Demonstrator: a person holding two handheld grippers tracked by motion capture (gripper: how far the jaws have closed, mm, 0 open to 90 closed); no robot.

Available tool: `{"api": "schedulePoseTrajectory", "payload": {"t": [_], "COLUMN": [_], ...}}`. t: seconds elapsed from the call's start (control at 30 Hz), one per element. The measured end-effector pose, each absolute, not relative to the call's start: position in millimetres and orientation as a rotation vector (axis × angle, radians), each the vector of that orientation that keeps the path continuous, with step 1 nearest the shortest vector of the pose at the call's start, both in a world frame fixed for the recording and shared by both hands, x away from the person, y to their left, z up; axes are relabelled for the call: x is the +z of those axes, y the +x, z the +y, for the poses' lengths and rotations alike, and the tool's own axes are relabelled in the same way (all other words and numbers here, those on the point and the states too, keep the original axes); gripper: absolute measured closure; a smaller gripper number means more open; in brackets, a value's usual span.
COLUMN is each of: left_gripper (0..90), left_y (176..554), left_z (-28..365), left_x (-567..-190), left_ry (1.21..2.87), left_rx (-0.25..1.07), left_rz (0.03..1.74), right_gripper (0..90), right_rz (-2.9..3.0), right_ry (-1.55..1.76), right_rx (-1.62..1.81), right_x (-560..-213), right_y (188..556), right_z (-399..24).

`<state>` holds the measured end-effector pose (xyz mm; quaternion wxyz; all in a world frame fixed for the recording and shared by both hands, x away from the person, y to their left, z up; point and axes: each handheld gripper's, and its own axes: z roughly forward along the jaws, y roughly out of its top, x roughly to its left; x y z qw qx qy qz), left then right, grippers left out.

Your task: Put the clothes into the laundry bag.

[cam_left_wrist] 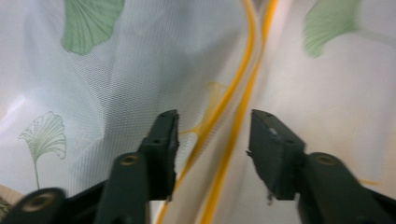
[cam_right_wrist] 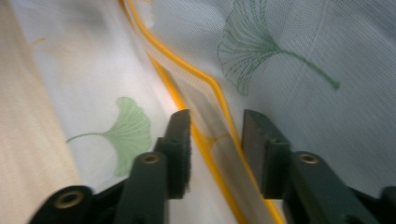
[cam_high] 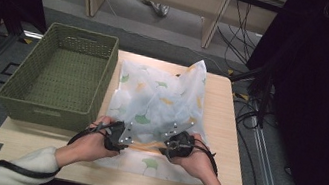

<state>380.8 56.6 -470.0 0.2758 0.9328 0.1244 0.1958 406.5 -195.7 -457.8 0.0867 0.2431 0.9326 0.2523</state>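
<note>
Two grippers sit at the near edge of a white mesh cloth (cam_high: pixel 160 104) printed with ginkgo leaves. The cloth lies on the wooden table (cam_high: pixel 226 133), beside a green basket (cam_high: pixel 61 75). Left gripper (cam_high: pixel 128 138): jaws spread, yellow hem (cam_left_wrist: pixel 233 116) between them, unpinched. Right gripper (cam_high: pixel 166 146): jaws spread, hem running through the gap, no grip. From above, hands cover both gripper bodies, and the jaw tips are hard to resolve. Behind the table: grey floor, desk legs, cables, dark curtains.

High view overhead facing forward, claw views close, sharing slightly blurred cloth (cam_left_wrist: pixel 140 70)
</note>
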Motion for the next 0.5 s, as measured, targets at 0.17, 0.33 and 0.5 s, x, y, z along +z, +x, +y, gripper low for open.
{"api": "schedulePoseTrajectory", "payload": {"t": [0.17,0.33,0.5], "left_gripper": [41.2,39.1,39.4], "left_y": [364,355,355], "left_z": [76,100,128], "left_x": [-454,-440,-429], "left_ry": [2.382,2.256,2.121], "left_rx": [0.493,0.526,0.561], "left_rz": [0.346,0.377,0.468], "right_gripper": [52.8,49.7,46.1], "right_rz": [2.763,2.629,2.437], "right_ry": [0.720,0.802,0.905], "right_rx": [0.823,0.990,1.125], "right_x": [-451,-436,-426], "right_y": [395,385,380], "right_z": [-208,-227,-249]}}
